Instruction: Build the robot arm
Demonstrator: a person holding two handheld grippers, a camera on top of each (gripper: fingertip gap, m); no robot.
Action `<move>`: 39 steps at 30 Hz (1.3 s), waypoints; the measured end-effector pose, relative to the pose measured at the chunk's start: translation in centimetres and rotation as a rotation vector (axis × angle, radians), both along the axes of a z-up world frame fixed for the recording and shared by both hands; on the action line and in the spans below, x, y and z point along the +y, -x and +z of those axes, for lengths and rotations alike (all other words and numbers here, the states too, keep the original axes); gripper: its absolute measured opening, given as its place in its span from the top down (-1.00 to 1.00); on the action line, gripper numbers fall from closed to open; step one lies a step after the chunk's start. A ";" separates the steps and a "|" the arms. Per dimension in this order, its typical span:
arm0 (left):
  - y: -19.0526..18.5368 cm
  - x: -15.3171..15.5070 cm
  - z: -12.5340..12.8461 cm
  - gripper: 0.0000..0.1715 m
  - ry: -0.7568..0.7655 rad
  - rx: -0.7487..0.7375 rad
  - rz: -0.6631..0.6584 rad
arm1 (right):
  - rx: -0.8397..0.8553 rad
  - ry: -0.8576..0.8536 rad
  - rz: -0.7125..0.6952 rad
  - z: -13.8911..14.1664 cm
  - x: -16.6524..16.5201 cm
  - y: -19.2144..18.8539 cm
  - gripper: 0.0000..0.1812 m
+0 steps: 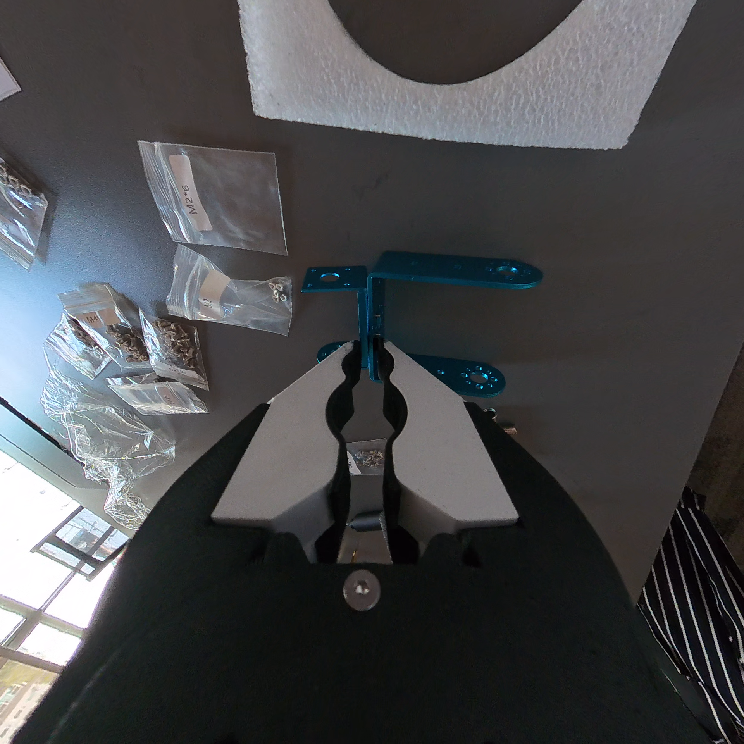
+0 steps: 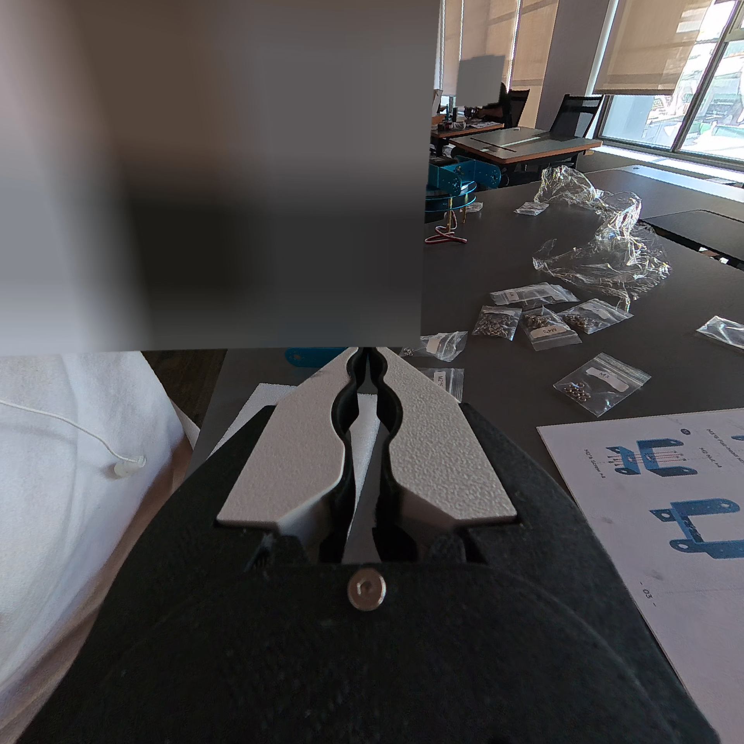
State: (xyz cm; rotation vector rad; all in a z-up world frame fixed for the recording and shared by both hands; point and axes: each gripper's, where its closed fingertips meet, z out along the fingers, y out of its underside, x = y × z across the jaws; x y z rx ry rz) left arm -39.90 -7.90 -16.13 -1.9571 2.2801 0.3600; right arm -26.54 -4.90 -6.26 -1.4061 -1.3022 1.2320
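From my left gripper [image 1: 367,342] I look straight down at the dark counter [image 1: 563,225], and its fingertips are clenched on the upright web of a blue metal bracket assembly [image 1: 374,318]. The bracket sits right at the tips, at 12 o'clock from the gripper body. One long arm [image 1: 459,271] runs off toward 3 o'clock, a shorter holed tab [image 1: 334,278] points toward 9 o'clock, and a second rounded arm [image 1: 467,378] shows just beyond the right finger. A white foam sheet [image 1: 443,100] with a round cut-out lies further out at 12 o'clock, well apart from the bracket. Small clear bags of screws [image 1: 169,342] are scattered at 9 to 10 o'clock, and crumpled clear wrap [image 1: 104,435] lies at 8 o'clock. Through the gap between the fingers I see another small bag of hardware [image 1: 366,457] on the counter below.

My right gripper [image 2: 367,354] is drawn nearly together at the tips, and I can make out nothing between them; whether it pinches anything I cannot tell, since a blurred patch covers the area just past the tips. A blue piece [image 2: 310,356] shows just left of the tips at 11 o'clock. A printed instruction sheet [image 2: 664,523] lies at 3 o'clock, labelled bags [image 2: 600,382] at 2 o'clock, and a white garment [image 2: 72,463] at 9 o'clock.
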 end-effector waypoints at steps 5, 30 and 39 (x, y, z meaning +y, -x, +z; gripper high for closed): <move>0.0 -0.1 0.0 0.93 0.014 -0.005 0.002 | -0.007 0.003 0.004 -0.2 0.0 0.1 1.00; 0.0 -0.3 0.0 0.93 0.088 -0.029 -0.013 | -0.229 0.097 0.013 -4.9 -1.7 7.4 0.47; -0.4 0.1 0.6 0.94 0.025 -0.047 -0.024 | -0.336 0.066 0.031 -6.2 -2.4 10.2 0.43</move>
